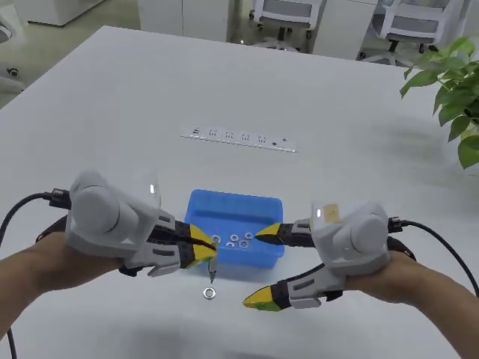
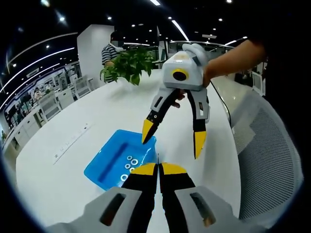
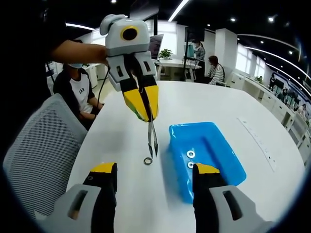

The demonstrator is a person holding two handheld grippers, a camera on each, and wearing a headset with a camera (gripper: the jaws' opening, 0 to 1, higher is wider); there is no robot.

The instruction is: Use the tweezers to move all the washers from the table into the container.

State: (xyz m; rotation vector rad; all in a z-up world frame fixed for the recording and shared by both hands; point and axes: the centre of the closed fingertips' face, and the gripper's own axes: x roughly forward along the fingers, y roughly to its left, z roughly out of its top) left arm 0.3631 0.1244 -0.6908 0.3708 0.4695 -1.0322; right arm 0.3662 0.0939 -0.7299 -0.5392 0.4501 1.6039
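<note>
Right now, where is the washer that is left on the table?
In the head view the washer lies on the table just before the blue container's near wall, beside the tweezers' tips.

A white tabletop (image 1: 314, 97) spans the head view, with office chairs (image 1: 281, 19) along the top edge and a leafy plant (image 1: 453, 90) at right. In the right gripper view, a mesh chair (image 3: 36, 145) stands lower left, under ceiling strip lights (image 3: 184, 7).
</note>
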